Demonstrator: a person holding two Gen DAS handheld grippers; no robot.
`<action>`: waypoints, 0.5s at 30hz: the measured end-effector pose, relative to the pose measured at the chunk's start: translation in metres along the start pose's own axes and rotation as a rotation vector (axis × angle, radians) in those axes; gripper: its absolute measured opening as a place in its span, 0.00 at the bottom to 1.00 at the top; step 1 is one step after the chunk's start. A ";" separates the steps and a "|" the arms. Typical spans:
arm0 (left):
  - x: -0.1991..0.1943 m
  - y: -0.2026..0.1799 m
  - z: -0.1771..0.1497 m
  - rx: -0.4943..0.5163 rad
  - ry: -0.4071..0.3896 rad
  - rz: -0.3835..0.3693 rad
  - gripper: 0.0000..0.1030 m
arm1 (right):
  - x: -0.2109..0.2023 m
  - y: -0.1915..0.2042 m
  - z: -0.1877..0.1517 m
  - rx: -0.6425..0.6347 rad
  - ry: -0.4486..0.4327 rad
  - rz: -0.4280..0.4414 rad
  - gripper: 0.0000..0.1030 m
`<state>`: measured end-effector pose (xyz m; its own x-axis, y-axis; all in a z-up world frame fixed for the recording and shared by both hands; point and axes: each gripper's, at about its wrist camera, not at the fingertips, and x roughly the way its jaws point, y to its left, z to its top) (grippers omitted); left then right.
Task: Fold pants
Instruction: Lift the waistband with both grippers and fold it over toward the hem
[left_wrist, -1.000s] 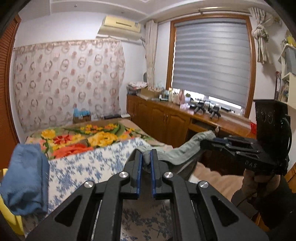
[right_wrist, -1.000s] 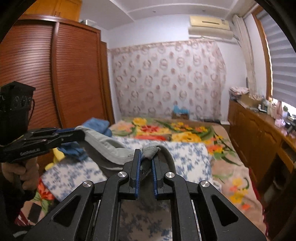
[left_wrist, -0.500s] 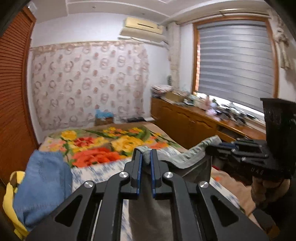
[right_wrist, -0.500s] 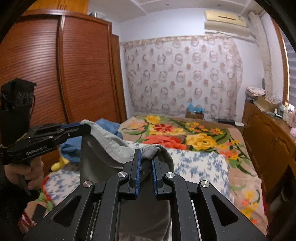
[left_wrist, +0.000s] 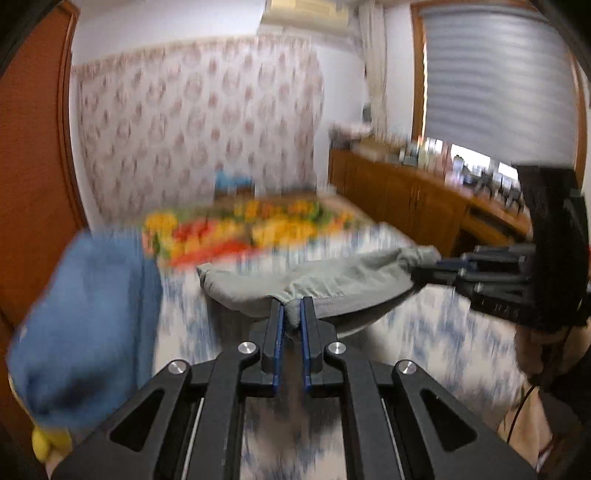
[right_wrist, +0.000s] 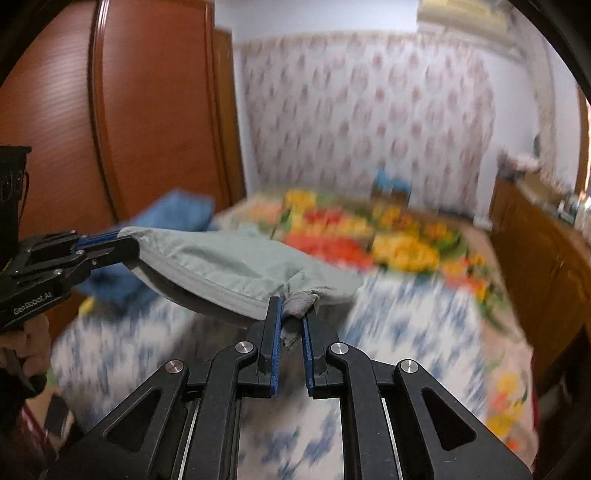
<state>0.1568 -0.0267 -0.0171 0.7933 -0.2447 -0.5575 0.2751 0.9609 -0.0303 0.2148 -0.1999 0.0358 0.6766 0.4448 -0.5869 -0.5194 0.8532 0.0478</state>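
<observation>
Grey-green pants (left_wrist: 332, 280) hang stretched between my two grippers above the bed. My left gripper (left_wrist: 291, 314) is shut on one end of the waistband. In the left wrist view my right gripper (left_wrist: 443, 264) is shut on the other end, at the right. In the right wrist view my right gripper (right_wrist: 291, 310) pinches bunched fabric of the pants (right_wrist: 221, 266), and my left gripper (right_wrist: 110, 243) holds the far end at the left. The pant legs hang below, hidden by the gripper bodies. Both views are motion-blurred.
Below is a bed with a blue-and-white floral sheet (right_wrist: 399, 332) and a bright flowered blanket (right_wrist: 369, 236) further back. A blue garment (left_wrist: 88, 314) lies at the left. A wooden wardrobe (right_wrist: 129, 110) stands left, a wooden cabinet (left_wrist: 406, 206) under the window right.
Both grippers have tilted downward toward the bed and spread apart. The pants' waistband is now pulled out nearly flat between them instead of sagging.
</observation>
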 end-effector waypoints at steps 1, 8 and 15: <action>0.005 0.000 -0.022 -0.010 0.042 -0.001 0.05 | 0.004 0.003 -0.015 0.008 0.026 0.008 0.07; -0.004 -0.019 -0.082 -0.048 0.108 -0.022 0.05 | 0.021 0.018 -0.084 0.055 0.142 0.066 0.07; -0.027 -0.014 -0.089 -0.100 0.084 -0.050 0.05 | 0.002 0.036 -0.095 0.055 0.127 0.073 0.07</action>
<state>0.0832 -0.0223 -0.0756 0.7303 -0.2852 -0.6207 0.2545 0.9569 -0.1402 0.1481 -0.1944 -0.0405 0.5650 0.4712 -0.6773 -0.5332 0.8350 0.1362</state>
